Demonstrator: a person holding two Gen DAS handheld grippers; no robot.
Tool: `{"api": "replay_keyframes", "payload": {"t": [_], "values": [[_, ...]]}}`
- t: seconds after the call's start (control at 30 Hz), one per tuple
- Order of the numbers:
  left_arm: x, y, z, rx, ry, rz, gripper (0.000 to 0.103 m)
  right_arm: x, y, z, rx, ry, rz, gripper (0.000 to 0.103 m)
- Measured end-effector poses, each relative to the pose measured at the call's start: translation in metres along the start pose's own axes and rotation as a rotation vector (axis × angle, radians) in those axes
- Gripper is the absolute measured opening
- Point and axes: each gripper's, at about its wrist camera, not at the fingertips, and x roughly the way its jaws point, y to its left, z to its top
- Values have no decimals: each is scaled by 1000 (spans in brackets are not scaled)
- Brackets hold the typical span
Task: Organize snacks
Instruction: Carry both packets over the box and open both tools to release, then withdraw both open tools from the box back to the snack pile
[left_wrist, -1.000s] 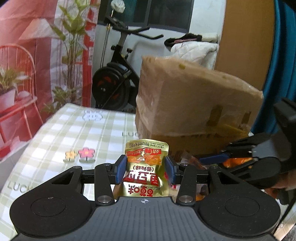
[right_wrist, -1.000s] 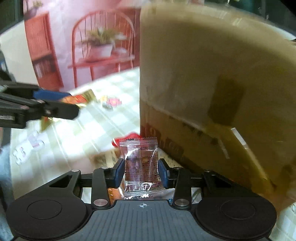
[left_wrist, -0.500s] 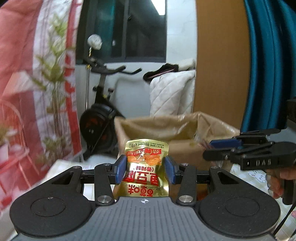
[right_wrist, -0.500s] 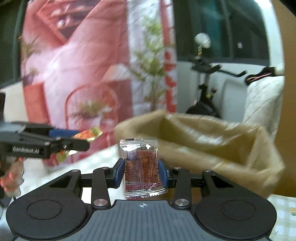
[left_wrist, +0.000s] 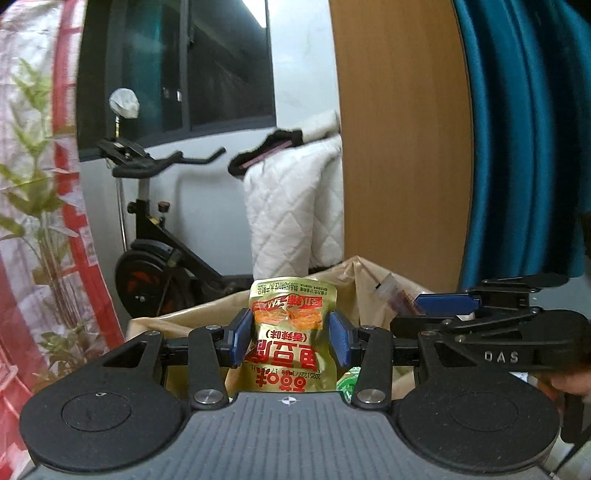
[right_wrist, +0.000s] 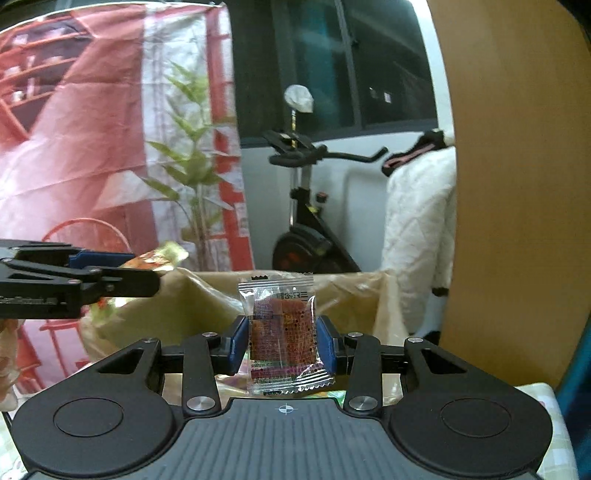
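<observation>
My left gripper (left_wrist: 290, 341) is shut on a gold snack packet (left_wrist: 290, 332) with red lettering, held upright over the near rim of an open cardboard box (left_wrist: 184, 317). My right gripper (right_wrist: 282, 343) is shut on a clear packet of dark red snack (right_wrist: 282, 325), also above the box (right_wrist: 351, 295). In the left wrist view the right gripper (left_wrist: 424, 310) reaches in from the right with its clear packet (left_wrist: 397, 295). In the right wrist view the left gripper (right_wrist: 147, 273) comes in from the left with the gold packet (right_wrist: 155, 258).
The box holds other snacks, seen low between the fingers (left_wrist: 349, 380). Behind it stand an exercise bike (left_wrist: 155, 251), a white quilted cover (left_wrist: 295, 206), a wooden panel (left_wrist: 399, 147) and a blue curtain (left_wrist: 524, 147). A person's hand (left_wrist: 569, 384) shows at the right edge. A checked tablecloth (right_wrist: 539, 398) shows at the right.
Both grippers have risen from table level beside the box to above its open top, each keeping its packet. The box's side gave way to its open rim and the room behind.
</observation>
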Motion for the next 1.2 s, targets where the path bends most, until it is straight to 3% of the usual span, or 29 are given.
{"api": "replay_keyframes", "payload": {"t": [0.13,0.27,0.47,0.57,0.83,1.2], "values": [[31,-2,-1,-12,44,-11,50,11,-9,-8,5,18,-39,40],[55,3,0,-46,75,-12,59,17,-13,-12,-13,32,-46,47],[56,14,-4,-83,90,-24,63,7,-12,-15,-3,20,-41,53],[44,21,-8,-104,81,-18,67,-2,-8,-17,17,16,-45,55],[-3,47,-25,-203,48,7,68,-29,5,-20,27,4,-43,57],[-74,70,-55,-258,21,47,68,-59,34,-41,36,26,-4,57]]}}
